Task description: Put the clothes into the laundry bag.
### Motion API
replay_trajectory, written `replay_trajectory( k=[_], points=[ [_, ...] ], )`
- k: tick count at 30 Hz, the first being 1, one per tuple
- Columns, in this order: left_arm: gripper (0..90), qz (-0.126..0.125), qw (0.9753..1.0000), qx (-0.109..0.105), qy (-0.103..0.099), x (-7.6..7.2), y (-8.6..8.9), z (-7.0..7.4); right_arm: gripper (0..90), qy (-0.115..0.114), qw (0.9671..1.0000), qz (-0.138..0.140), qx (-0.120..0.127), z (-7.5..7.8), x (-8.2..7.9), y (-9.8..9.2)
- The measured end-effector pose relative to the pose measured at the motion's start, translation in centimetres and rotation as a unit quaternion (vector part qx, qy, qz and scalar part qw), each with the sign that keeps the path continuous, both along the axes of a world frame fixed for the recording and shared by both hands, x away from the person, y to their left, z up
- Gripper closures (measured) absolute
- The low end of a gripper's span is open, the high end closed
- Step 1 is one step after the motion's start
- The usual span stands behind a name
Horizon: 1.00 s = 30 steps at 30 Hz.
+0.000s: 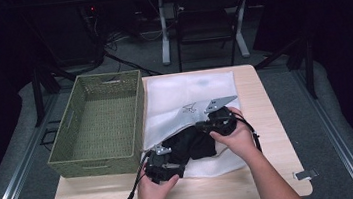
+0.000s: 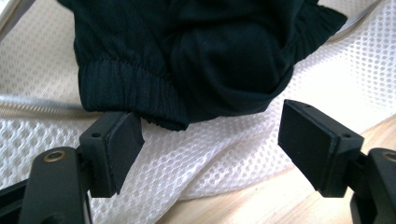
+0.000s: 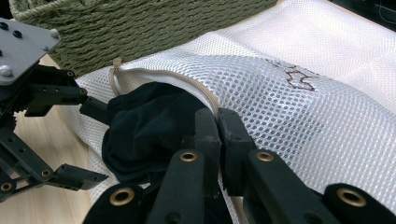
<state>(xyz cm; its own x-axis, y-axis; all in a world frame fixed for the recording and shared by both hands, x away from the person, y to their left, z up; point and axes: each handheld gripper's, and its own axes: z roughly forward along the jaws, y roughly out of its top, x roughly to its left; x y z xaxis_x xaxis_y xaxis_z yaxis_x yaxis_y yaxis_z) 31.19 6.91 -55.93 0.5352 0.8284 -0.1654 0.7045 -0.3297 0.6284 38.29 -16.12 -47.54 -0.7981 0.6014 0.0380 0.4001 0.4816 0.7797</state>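
A white mesh laundry bag (image 1: 188, 90) lies flat on the table, its zip edge (image 3: 187, 84) lifted open. A black garment (image 1: 191, 145) bulges out of that opening onto the mesh. My right gripper (image 3: 217, 115) is shut on the bag's upper zip edge just above the garment; in the high view the right gripper (image 1: 209, 124) sits at the garment's far right side. My left gripper (image 2: 210, 126) stands open right in front of the garment (image 2: 210, 56), its left pad (image 2: 122, 140) close under a ribbed hem. From above, the left gripper (image 1: 176, 164) is at the garment's near left.
A green woven basket (image 1: 96, 166) stands empty on the table's left side, touching the bag (image 3: 299, 116). Bare wooden table (image 1: 265, 99) shows to the right and along the front edge. A chair and desk legs stand on the floor beyond the table.
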Motion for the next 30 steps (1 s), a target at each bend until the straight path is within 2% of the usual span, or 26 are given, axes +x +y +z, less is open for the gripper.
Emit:
replay_trajectory(
  k=[3,7,9,20,25,30],
  points=[
    [23.6,-0.002,0.9999,0.004,-0.010,0.12,-0.40,0.09,87.8,0.000,1.0000,0.000,0.000,-0.02,-0.01,0.03],
    [25.2,-0.003,0.9999,0.013,-0.007,0.34,-0.83,-0.17,87.9,0.000,1.0000,0.001,0.000,-0.03,-0.02,0.05],
    [30.1,-0.004,0.9997,0.020,-0.013,0.33,-0.92,-0.22,87.9,0.000,1.0000,0.001,0.000,-0.04,-0.01,0.06],
    [60.7,-0.008,0.9995,0.020,-0.022,0.31,-0.91,-0.15,87.9,0.001,1.0000,0.001,-0.001,-0.05,-0.02,0.09],
    [67.9,-0.011,0.9996,0.018,-0.021,0.24,-0.90,-0.12,87.9,0.001,1.0000,0.001,-0.002,-0.04,-0.05,0.12],
    [70.7,-0.013,0.9997,0.016,-0.015,0.32,-0.84,-0.03,87.9,0.001,1.0000,0.002,-0.002,-0.04,-0.05,0.14]
  ],
)
